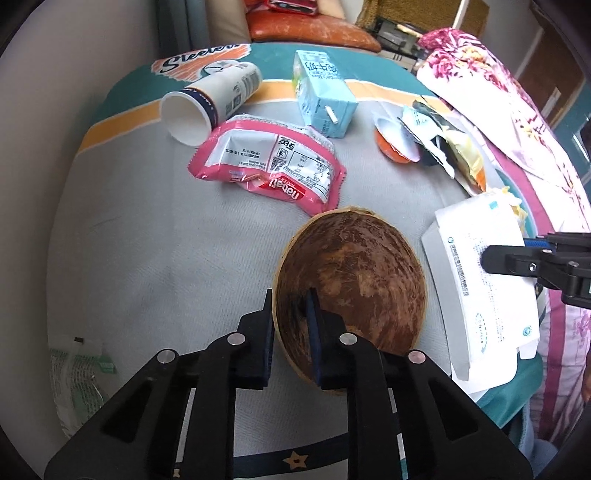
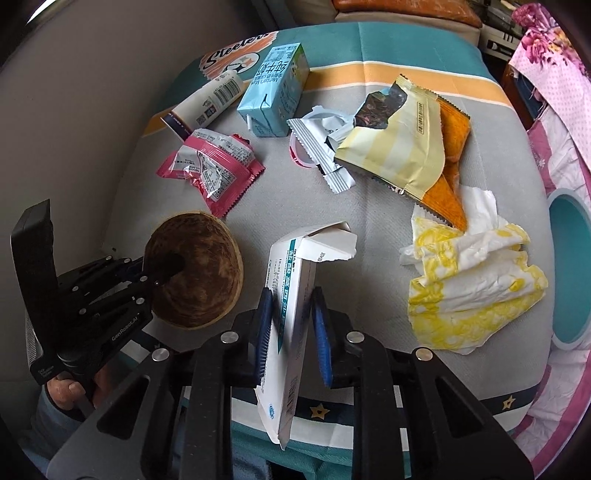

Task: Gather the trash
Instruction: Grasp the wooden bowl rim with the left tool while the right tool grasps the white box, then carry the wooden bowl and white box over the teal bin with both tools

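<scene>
My left gripper (image 1: 290, 306) is shut on the rim of a brown coconut-shell bowl (image 1: 354, 280), one finger inside and one outside; the bowl also shows in the right wrist view (image 2: 199, 273). My right gripper (image 2: 291, 306) is shut on a flattened white carton (image 2: 291, 325), which also shows in the left wrist view (image 1: 480, 284). On the grey cushion lie a pink wafer wrapper (image 1: 269, 166), a paper cup (image 1: 210, 103), a blue milk carton (image 1: 321, 96), a yellow striped bag (image 2: 399, 147) and crumpled yellow-stained tissue (image 2: 472, 284).
A small orange-pink lidded cup (image 1: 395, 140) and a silver wrapper (image 2: 325, 151) lie mid-cushion. A teal round bin (image 2: 569, 266) stands at the right edge. Floral pink fabric (image 1: 498, 96) lies to the right; an orange cushion (image 1: 314, 29) is behind.
</scene>
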Available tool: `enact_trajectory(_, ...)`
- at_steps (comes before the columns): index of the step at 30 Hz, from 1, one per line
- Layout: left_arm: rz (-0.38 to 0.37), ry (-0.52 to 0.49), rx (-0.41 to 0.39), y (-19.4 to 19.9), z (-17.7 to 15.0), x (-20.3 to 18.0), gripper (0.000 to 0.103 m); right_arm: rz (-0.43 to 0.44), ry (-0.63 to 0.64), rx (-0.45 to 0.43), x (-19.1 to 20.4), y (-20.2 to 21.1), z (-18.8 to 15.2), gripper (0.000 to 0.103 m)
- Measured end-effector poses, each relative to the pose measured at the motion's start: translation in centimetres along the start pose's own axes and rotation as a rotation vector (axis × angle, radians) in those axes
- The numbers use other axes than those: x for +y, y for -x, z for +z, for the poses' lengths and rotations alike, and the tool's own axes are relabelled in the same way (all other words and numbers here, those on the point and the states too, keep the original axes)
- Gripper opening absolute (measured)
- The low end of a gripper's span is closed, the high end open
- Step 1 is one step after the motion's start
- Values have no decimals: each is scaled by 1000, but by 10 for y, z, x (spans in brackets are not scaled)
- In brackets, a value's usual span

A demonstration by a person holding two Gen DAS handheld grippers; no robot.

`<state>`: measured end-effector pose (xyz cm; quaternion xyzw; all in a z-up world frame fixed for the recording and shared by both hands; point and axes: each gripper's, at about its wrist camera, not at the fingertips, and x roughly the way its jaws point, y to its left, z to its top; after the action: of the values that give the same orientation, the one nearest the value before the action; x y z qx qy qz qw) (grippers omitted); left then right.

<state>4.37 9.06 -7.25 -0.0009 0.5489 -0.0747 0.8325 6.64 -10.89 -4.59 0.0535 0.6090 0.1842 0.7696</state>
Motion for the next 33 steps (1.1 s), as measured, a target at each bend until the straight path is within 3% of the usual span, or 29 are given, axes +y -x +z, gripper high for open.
enact_trajectory(6, 34, -10, -65, 17, 4, -14, 7, -27, 22, -26, -4, 8, -2, 21)
enact_trajectory(19, 32, 3, -116, 39, 18, -31, 6, 8, 3, -84, -25, 31, -6, 19)
enact_trajectory(33, -3, -26, -173, 65, 52, -77, 7, 57, -57, -261, -69, 101, 0, 19)
